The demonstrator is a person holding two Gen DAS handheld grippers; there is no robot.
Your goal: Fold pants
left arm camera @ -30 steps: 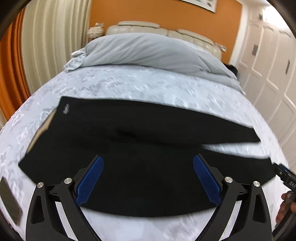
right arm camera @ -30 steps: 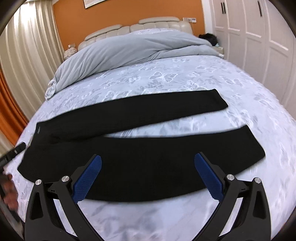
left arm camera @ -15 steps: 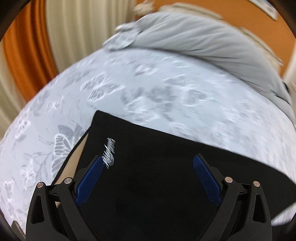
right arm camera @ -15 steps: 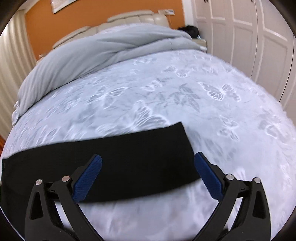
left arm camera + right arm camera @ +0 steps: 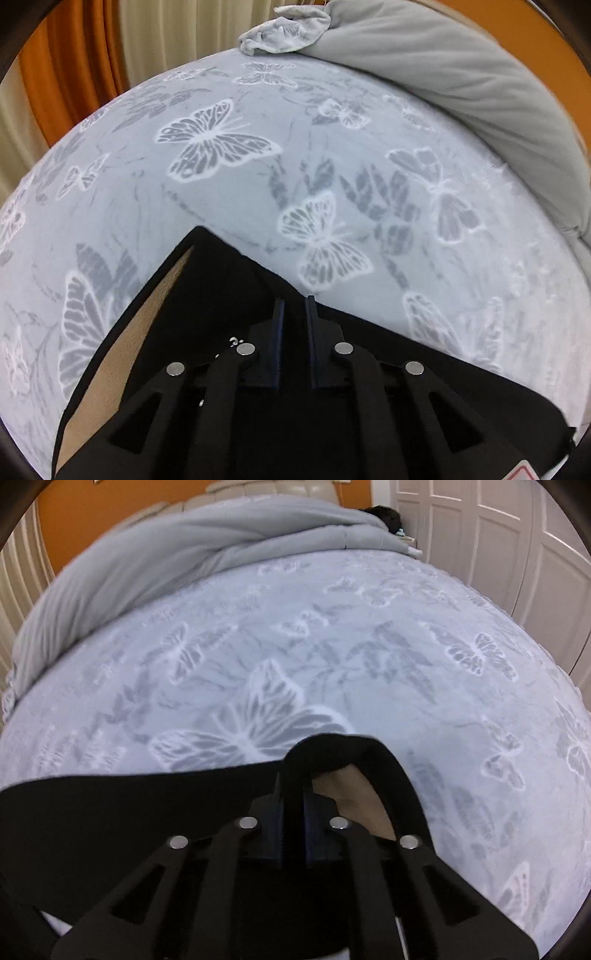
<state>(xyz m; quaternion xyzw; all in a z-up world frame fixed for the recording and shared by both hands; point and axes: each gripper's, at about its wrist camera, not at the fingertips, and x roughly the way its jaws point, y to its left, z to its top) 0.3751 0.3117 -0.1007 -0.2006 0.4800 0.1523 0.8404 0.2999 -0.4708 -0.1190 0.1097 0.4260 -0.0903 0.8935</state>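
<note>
In the left wrist view, the left gripper (image 5: 294, 308) sat low in the middle of the frame with its two fingers drawn close together, clamped on the edge of the black pants (image 5: 229, 295). The cloth rose to a point in the centre-left of the frame, and a tan inner lining (image 5: 122, 354) showed along its left side, running down toward the lower left. The rest of the pants filled the bottom of the frame and spread out to the lower right, lying on the pale bed cover (image 5: 221, 147) printed with butterflies. A grey duvet (image 5: 461, 74) was heaped across the upper right, and orange and cream curtains (image 5: 81, 55) hung in the upper left.

In the right wrist view, the right gripper (image 5: 293, 794) also had its fingers pressed together, gripping a fold of the black pants (image 5: 129, 805). The fabric arched up over the fingertips in a loop just right of centre, with a patch of tan lining (image 5: 351, 790) visible under the arch. From there the pants stretched as a dark band to the left edge of the frame, resting on the butterfly bed cover (image 5: 369, 627). The grey duvet (image 5: 166, 554) lay across the upper left, white cupboard doors (image 5: 517, 524) stood in the upper right, and an orange wall (image 5: 110, 506) showed at the top left.
</note>
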